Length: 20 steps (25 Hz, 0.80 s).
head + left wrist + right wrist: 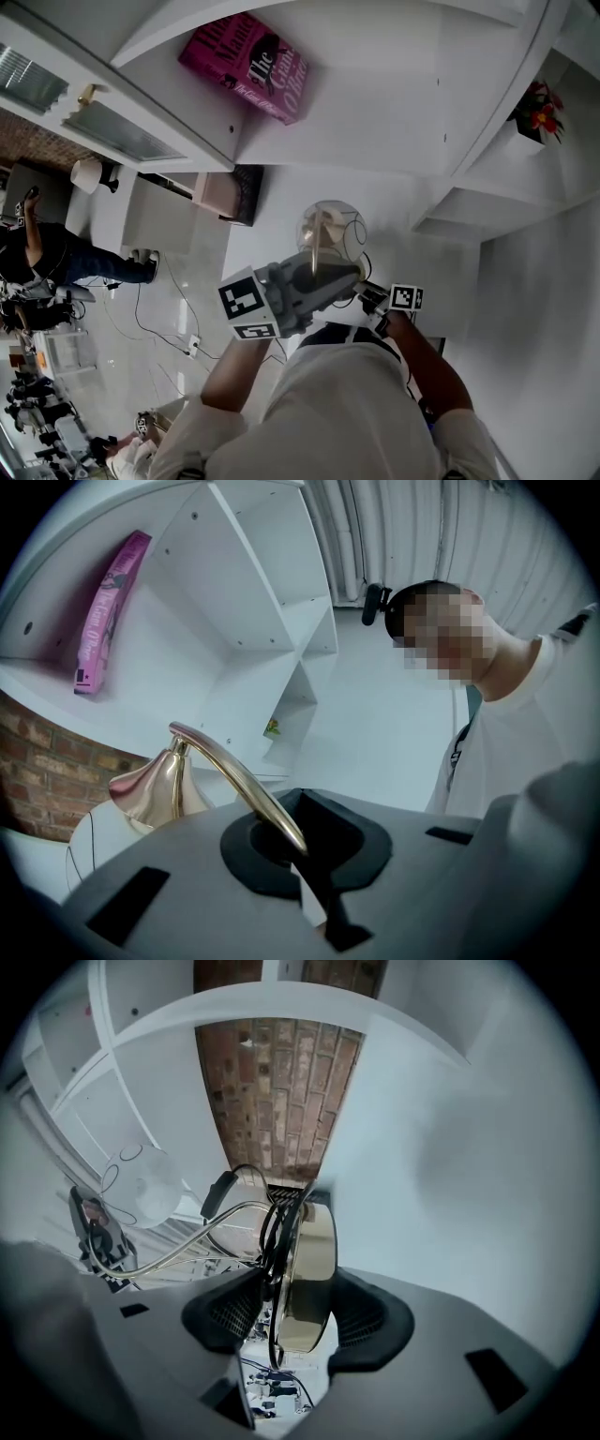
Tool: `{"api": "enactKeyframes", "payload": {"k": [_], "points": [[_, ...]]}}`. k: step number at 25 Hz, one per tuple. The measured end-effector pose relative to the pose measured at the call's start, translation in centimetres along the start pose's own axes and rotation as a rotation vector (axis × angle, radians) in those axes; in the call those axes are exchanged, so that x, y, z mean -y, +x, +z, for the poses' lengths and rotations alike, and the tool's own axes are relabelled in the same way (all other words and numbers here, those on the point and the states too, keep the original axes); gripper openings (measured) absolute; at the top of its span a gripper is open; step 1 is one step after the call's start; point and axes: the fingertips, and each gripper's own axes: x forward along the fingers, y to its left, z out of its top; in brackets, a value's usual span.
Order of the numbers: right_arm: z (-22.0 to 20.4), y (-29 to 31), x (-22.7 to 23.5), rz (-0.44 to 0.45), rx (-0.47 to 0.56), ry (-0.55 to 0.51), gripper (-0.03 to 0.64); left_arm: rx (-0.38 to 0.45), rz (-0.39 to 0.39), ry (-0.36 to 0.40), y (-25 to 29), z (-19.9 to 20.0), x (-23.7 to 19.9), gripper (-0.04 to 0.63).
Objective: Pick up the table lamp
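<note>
Brass table lamp [319,239], count one, held in the air in front of white shelving [375,103]. Two grippers on it. Left gripper [298,847]: jaws together, clamped on the curved brass arm [234,775]. Right gripper [286,1321]: jaws part-way apart, clamped across the round brass base [311,1260], which stands edge-on between the pads. Lamp parts: one clear glass globe [141,1185], one flared brass cone under the arm, one black cord [272,1232] looped against the base. On the shelving: one pink book [246,66] lying flat, one bunch of red flowers [541,111]. Brick wall [277,1082] behind, pale glossy floor [169,309] below.
</note>
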Motion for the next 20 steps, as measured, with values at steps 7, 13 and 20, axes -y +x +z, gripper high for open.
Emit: {"api": "enactKeyframes", "payload": {"k": [7,13,20], "points": [[-0.9,-1.0,-1.3,0.041,-0.026,0.014,0.213,0.031,0.046,0.019,-0.2,0.8,1.8,0.012],[-1.8,-1.6,-2.3,0.052,-0.054,-0.017,0.213,0.058,0.062,0.018,-1.0,1.3,3.4,0.012],[-4.8,-2.2,-3.0,0.064,-0.055,0.005,0.202,0.069,0.053,0.008,-3.1,0.9,5.5,0.012]]}}
